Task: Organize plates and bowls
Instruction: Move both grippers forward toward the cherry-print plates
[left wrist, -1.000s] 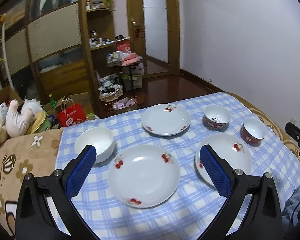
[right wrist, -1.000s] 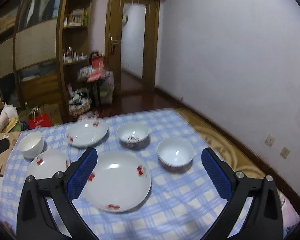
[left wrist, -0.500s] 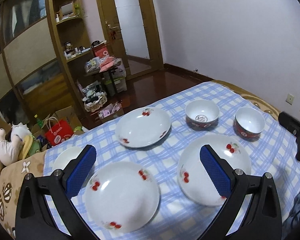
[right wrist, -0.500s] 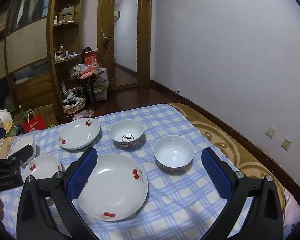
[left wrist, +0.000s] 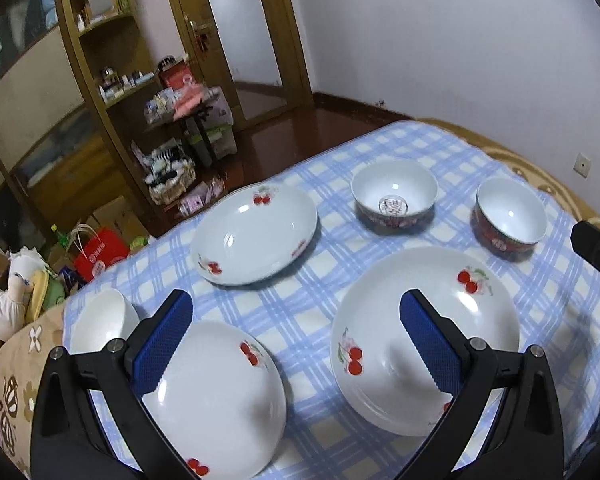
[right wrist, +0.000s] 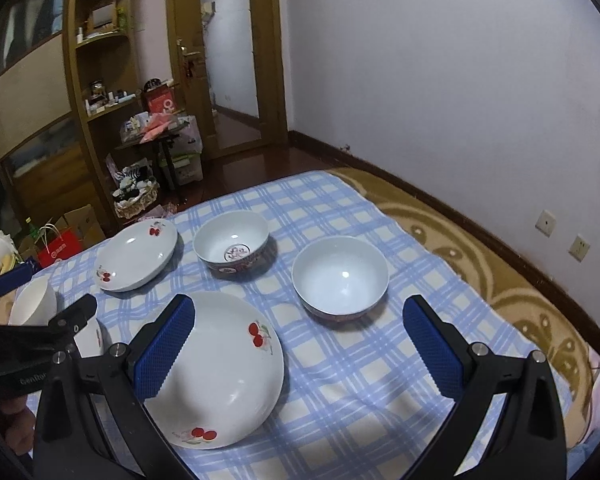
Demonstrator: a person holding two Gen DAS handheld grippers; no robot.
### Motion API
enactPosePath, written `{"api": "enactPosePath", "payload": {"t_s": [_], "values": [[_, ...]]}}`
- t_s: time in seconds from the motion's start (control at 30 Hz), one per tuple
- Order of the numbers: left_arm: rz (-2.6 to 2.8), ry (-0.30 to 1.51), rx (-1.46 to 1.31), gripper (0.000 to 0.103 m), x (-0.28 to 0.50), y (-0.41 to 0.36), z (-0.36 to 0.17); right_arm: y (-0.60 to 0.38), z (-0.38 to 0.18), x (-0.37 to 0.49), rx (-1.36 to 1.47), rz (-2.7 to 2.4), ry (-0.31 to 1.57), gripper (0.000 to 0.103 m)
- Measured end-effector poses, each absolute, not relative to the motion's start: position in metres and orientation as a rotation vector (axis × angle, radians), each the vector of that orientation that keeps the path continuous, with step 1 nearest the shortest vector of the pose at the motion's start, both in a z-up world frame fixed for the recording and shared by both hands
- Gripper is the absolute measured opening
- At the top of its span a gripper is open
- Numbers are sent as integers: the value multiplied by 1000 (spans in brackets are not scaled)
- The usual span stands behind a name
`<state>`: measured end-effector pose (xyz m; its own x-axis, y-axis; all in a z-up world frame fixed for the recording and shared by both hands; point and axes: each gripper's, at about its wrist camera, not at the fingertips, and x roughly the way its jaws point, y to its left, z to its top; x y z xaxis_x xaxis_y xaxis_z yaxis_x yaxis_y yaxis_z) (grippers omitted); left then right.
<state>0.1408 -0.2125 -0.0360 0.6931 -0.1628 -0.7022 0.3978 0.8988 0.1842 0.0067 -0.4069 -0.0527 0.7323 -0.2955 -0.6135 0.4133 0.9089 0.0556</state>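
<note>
Left wrist view: my left tongs (left wrist: 296,344) hang spread apart over three cherry plates (left wrist: 256,234) on the checked cloth (left wrist: 300,312). My right tongs (right wrist: 298,344) gape too, empty, just short of two bowls (right wrist: 340,276).

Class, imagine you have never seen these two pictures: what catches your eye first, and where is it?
First, the white cherry-print plates and bowls spread singly, none stacked, over the blue checked cloth. Next, the blue-padded jaws of the left gripper and right gripper, wide open and empty, above the nearest plates.
</note>
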Motion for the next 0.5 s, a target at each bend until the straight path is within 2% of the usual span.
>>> {"api": "enactPosePath", "payload": {"t_s": [0.5], "values": [[-322, 839, 386, 102, 150, -221, -82, -411, -85, 24, 255, -372, 747, 103]]}}
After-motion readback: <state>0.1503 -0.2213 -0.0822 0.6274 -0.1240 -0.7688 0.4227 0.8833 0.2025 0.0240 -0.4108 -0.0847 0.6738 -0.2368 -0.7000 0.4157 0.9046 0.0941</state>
